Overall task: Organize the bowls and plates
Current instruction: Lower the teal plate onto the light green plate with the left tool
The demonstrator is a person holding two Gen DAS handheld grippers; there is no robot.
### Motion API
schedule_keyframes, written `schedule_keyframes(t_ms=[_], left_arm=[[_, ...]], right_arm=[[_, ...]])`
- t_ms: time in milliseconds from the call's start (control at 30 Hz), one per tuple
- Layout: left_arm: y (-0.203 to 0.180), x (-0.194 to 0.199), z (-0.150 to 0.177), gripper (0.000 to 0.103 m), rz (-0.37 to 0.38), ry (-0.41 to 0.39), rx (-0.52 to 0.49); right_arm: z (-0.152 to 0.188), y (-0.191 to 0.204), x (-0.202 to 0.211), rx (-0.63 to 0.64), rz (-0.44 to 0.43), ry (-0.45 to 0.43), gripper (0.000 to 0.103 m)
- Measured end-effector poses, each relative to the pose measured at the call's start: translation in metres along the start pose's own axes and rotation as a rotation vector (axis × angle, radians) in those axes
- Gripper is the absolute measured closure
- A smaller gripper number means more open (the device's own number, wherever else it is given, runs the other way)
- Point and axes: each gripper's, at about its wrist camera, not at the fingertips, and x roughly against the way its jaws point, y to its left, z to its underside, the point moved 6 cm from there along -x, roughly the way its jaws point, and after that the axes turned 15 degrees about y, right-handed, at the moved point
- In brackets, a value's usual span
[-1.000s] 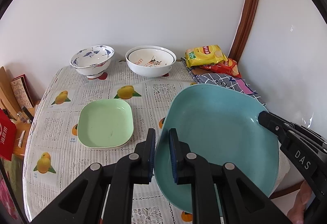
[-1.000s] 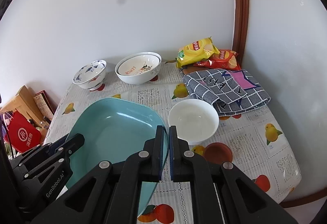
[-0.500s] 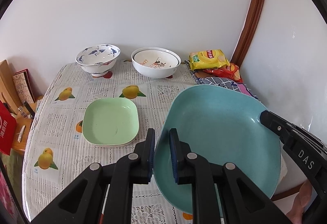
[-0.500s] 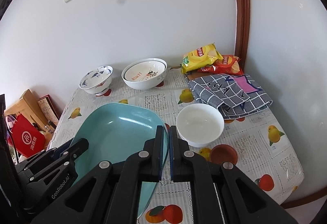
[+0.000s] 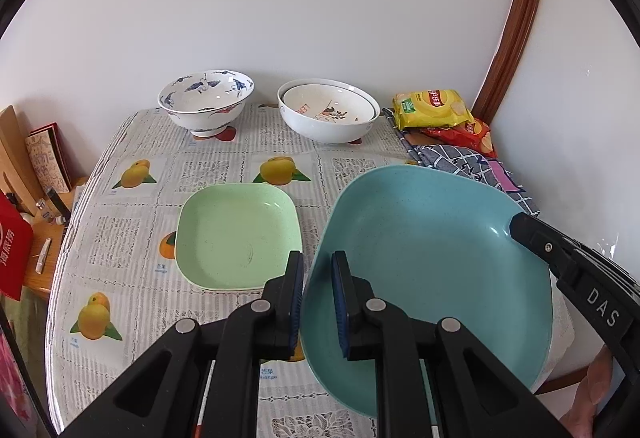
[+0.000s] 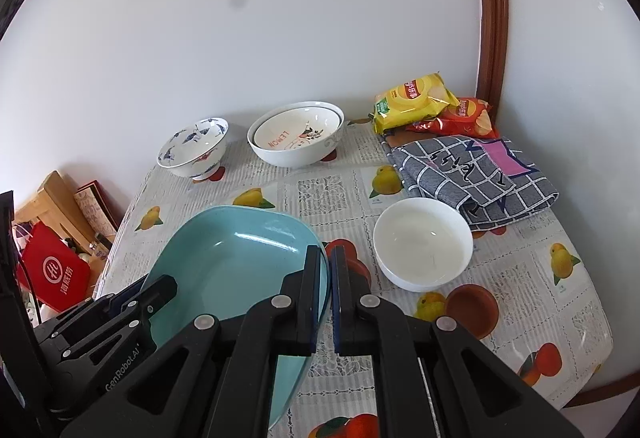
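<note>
Both grippers hold a large teal plate (image 5: pixel 432 254) above the table. My left gripper (image 5: pixel 317 290) is shut on its left rim. My right gripper (image 6: pixel 329 278) is shut on its right rim; the plate also shows in the right wrist view (image 6: pixel 228 266). A light green square plate (image 5: pixel 236 234) lies on the table left of the teal plate. A blue-patterned bowl (image 5: pixel 206 100) and a large white lemon-print bowl (image 5: pixel 328 112) stand at the back. A plain white bowl (image 6: pixel 422 242) stands right of the teal plate.
A fruit-print tablecloth (image 6: pixel 336 190) covers the table. Yellow (image 6: pixel 412 96) and red (image 6: pixel 466 116) chip bags and a folded checked cloth (image 6: pixel 476 170) lie at the back right. A red bag (image 6: pixel 54 272) and wooden items stand beside the table's left edge. Walls close the back and right.
Both grippers and the teal plate have risen and drawn back a little; the table objects look smaller and farther. The grips on the plate are unchanged.
</note>
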Motion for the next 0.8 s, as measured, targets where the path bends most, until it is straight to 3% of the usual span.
schedule_keyframes(t_ms=[800], left_arm=[[0.048,-0.029,-0.029,0.089,-0.001,0.024,0.075]], right_arm=[[-0.028,0.042,-0.053,0.067,-0.006,0.063,0.098]])
